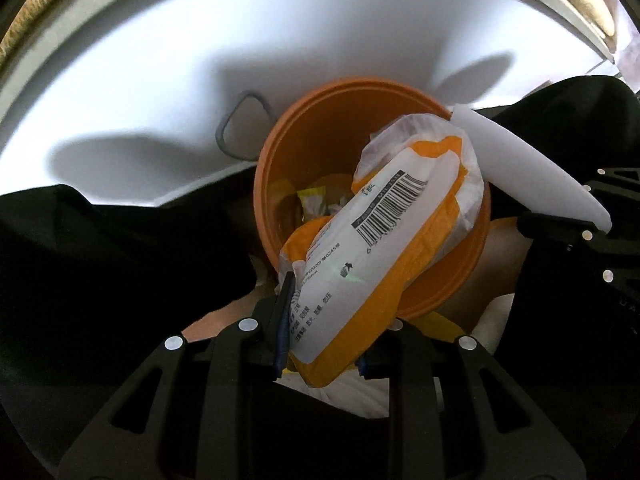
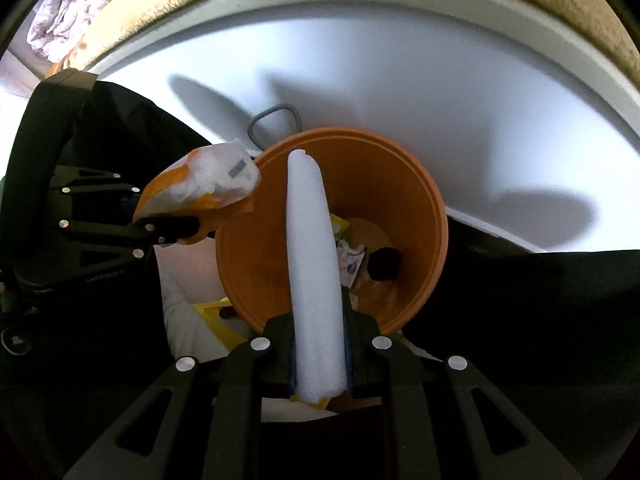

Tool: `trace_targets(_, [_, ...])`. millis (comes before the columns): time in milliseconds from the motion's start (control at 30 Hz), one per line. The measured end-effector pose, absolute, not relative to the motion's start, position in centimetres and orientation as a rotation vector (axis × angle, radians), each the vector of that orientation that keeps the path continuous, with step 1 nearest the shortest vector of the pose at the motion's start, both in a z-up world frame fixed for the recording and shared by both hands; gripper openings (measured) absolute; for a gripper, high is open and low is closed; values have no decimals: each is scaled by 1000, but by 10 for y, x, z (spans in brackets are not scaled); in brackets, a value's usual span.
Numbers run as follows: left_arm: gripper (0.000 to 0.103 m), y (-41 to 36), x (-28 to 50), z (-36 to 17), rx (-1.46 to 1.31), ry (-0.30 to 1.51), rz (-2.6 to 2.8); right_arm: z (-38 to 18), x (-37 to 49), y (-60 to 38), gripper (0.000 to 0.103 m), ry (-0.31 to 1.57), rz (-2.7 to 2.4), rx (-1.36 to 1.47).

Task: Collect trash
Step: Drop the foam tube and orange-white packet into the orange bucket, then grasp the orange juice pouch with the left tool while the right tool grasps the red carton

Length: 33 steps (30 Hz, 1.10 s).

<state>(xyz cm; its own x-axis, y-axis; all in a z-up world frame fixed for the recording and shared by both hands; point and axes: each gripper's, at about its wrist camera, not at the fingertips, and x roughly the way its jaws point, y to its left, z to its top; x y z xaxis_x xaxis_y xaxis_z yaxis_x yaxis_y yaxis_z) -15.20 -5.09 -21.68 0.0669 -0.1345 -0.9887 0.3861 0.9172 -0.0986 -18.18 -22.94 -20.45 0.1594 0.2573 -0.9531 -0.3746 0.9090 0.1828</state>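
Left claw [image 1: 320, 320]: closed tight on an orange-and-white plastic wrapper [image 1: 380, 232] with a barcode; the pack's far end overhangs the mouth of the bin.
Right claw [image 2: 320, 360]: clamped on a white foam strip [image 2: 314, 264], which stands along the fingers and reaches over the bin opening.
Orange bin [image 2: 400, 168]: round, open, beside the white worktop [image 2: 440, 80]; already holds scraps, among them a yellow wrapper [image 1: 312, 200] and crumpled paper [image 2: 352, 256].
Grey loop [image 1: 240, 128]: lies on the worktop just behind the bin; not part of this drop.
Step in hand (judgement): both pieces are poised for release into the bin.
Doing it well: bring each piece's bulk inside the rim before letting go; the wrapper sits partly across the rim and could hang or tip out.
Risk: the long foam strip may lean on the rim and topple outward; aim it end-first and downward.
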Motion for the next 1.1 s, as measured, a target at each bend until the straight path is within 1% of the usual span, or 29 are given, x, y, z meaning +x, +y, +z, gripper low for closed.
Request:
trace_targets(133, [24, -55, -152, -217, 221, 1481, -393, -212, -177, -227, 16, 1358, 457, -103])
trace_targets(167, [27, -55, -151, -217, 224, 1483, -391, -213, -176, -228, 18, 1362, 457, -105])
trace_targets(200, [41, -54, -150, -218, 233, 1486, -378, -214, -174, -227, 21, 1363, 456, -110])
trace_targets(233, [55, -55, -147, -218, 232, 1492, -372, -215, -173, -227, 34, 1361, 455, -116])
trace_targets(267, [78, -57, -146, -217, 224, 1489, -370, -216, -172, -226, 52, 1356, 448, -122])
trace_targets(300, [81, -54, -145, -213, 207, 1472, -372, -215, -172, -227, 55, 1346, 435, -124])
trace_targets(500, [81, -52, -143, -203, 193, 1450, -369, -202, -171, -240, 55, 1322, 407, -77])
trace_targets(633, [81, -52, -144, -183, 174, 1385, -381, -181, -175, -251, 55, 1283, 404, -58])
trace_targets(700, [81, -50, -144, -161, 161, 1328, -400, -165, -176, -254, 55, 1247, 413, -59])
trace_targets(867, [81, -51, -142, -78, 117, 1075, -449, -99, -168, -270, 55, 1111, 451, -61])
trace_targets(933, [84, -48, -136, -44, 102, 961, -442, -69, -156, -275, 54, 1048, 460, -58])
trace_targets(967, [89, -46, -131, -31, 98, 911, -434, -54, -148, -276, 55, 1010, 459, -61])
trace_targets(1000, [90, -43, -123, -16, 93, 852, -412, -40, -137, -277, 55, 973, 454, -70])
trace_targets(1100, [91, -46, -96, 8, 61, 777, -390, -6, -105, -279, 55, 888, 452, -98])
